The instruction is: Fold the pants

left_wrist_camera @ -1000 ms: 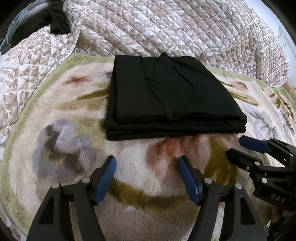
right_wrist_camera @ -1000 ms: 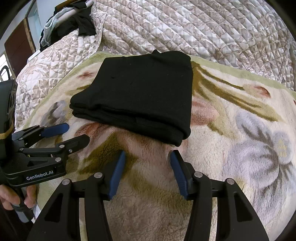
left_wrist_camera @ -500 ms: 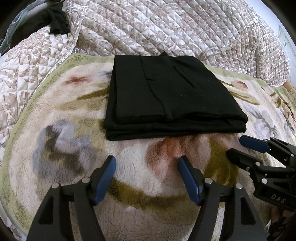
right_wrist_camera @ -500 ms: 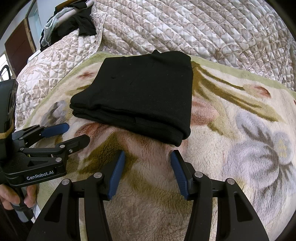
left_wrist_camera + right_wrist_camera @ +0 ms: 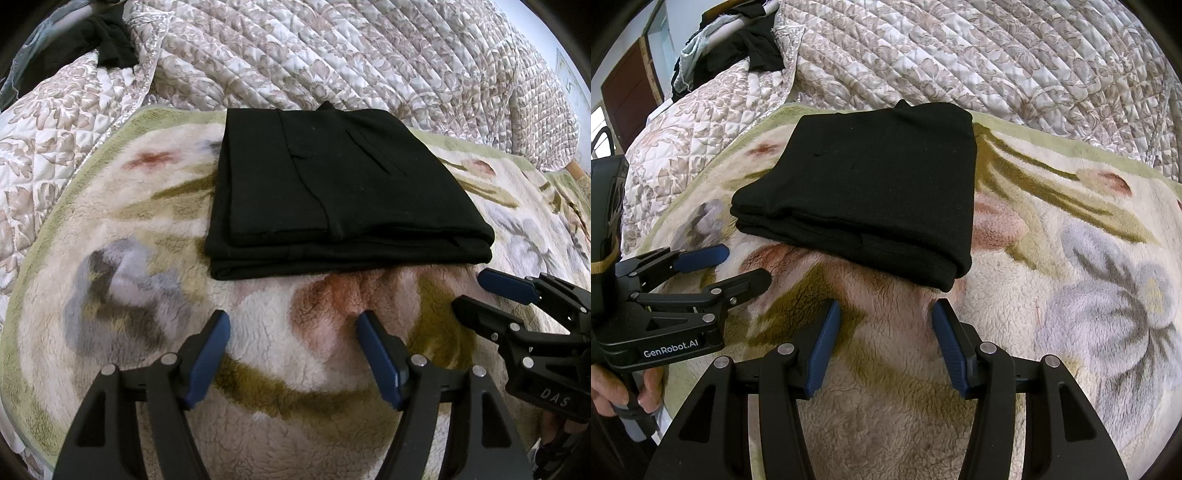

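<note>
Pants: one pair of black knit pants [image 5: 332, 192] lay folded into a flat rectangular stack in the middle of the blanket; several layers showed at the near edge. In the right wrist view the same stack [image 5: 871, 192] lay just beyond the right fingers, not touching them.
Blanket: one fluffy cream blanket with a green border and flower pattern [image 5: 277, 354] lay spread under the pants.
Quilt: one quilted bedspread in white and beige leaf pattern [image 5: 332, 55] lay bunched behind the blanket and along its left side.
Other clothes: one dark heap of clothes [image 5: 738, 48] lay far back on the left, on the quilt; the number of pieces in it could not be told.
Left hand-held gripper: the black left hand-held gripper with two blue pads [image 5: 291, 332] stood wide open over bare blanket, near the front edge of the pants, and it held nothing. In the right wrist view it [image 5: 738, 264] was seen from the side at the left, and one hand [image 5: 624, 387] held its handle.
Right hand-held gripper: the right hand-held gripper [image 5: 882, 317], of the same kind, was open too, a little less wide, and it gripped nothing. It was just before the near right corner of the stack.
Count: two hand-held grippers, one pair of pants, one blanket, one quilt.
</note>
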{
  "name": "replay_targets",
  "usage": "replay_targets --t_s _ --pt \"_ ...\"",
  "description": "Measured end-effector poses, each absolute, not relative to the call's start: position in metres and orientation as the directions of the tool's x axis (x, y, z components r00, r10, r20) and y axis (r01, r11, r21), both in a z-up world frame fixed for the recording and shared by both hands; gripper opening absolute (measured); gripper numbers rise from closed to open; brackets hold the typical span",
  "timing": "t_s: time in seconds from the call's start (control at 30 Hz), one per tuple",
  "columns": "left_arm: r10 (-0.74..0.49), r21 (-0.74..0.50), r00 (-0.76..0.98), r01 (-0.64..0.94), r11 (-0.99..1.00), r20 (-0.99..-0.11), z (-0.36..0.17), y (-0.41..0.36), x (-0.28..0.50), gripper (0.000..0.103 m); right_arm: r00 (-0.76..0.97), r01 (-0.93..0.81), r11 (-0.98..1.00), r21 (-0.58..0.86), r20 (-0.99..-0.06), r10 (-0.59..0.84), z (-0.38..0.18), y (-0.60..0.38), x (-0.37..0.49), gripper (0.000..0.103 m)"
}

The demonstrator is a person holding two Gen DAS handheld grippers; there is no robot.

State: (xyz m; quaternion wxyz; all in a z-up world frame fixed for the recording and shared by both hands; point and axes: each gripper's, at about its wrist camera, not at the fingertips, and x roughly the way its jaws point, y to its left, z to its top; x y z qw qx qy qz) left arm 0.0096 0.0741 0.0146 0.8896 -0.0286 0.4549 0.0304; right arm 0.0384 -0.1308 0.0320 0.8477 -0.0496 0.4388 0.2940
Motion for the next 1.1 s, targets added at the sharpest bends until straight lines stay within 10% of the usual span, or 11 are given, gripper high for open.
replay_targets --t_s 1.1 --pt "0.024 -0.030 0.569 -0.086 0.996 -0.822 0.0147 0.0761 0.0117 0.076 0.444 -0.540 0.823 0.173 -0.772 0.454 0.0326 -0.1308 0.0382 0.053"
